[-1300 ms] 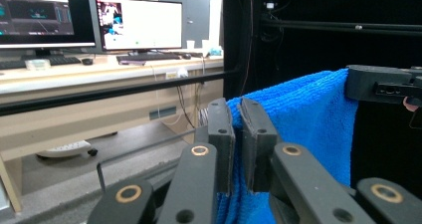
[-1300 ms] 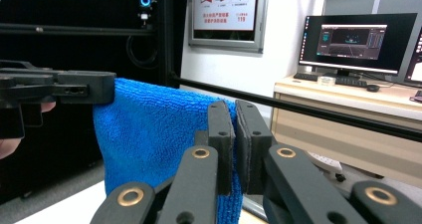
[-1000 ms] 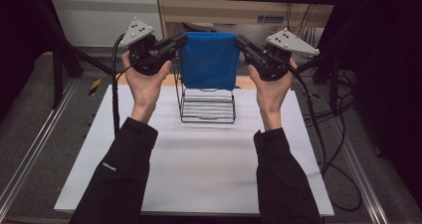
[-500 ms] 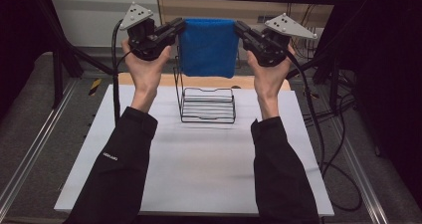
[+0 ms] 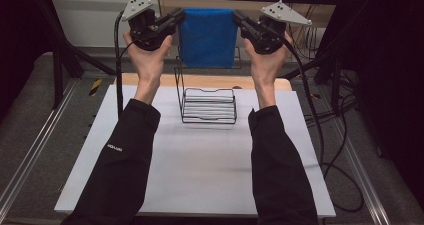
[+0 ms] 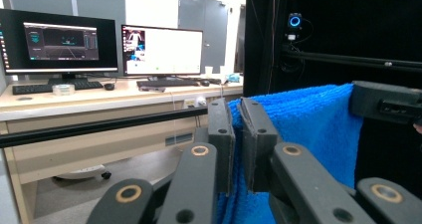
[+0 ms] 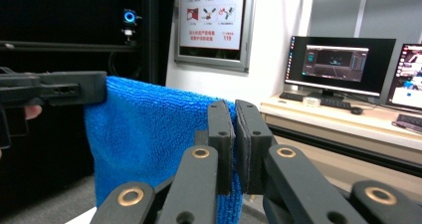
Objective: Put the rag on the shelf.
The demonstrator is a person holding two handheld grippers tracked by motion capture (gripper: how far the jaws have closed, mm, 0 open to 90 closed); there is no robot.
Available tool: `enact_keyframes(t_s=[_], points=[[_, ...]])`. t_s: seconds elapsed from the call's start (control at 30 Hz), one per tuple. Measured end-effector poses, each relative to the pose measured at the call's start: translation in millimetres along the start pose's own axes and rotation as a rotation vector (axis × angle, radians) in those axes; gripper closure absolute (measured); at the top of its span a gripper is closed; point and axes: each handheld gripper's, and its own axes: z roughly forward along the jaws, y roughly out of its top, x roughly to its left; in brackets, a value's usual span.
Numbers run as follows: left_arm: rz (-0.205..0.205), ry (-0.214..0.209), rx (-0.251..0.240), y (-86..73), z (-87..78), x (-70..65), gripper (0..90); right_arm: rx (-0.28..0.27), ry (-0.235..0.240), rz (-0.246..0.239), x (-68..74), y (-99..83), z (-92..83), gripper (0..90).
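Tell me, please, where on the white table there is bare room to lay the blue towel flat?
The white table is bare between the forearms, from the wire rack to the near edge, and in strips left and right of the rack. It is crowded only at the rack itself, under the blue towel.

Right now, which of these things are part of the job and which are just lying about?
Part of the job:
- blue towel
- left hand-held gripper, clamped on one top corner
- right hand-held gripper, clamped on the other
- black wire rack, below the towel

Lying about:
- monitors
- keyboard
- wall poster
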Motion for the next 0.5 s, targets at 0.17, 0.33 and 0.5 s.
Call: enact_keyframes(t_s=[0.17,0.33,0.5], points=[[0.01,0.012,0.005,-4.0,7.9,3.5,84.1,0.009,-0.01,0.002,-3.5,-3.0,6.6,86.9],[0.015,0.02,0.015,-10.4,13.6,5.9,84.1,0.016,-0.01,0.009,-8.3,-7.4,12.0,86.9],[0.031,0.01,0.031,-18.9,14.4,6.6,84.1,0.037,-0.007,0.004,-11.1,-15.8,12.6,86.9]])
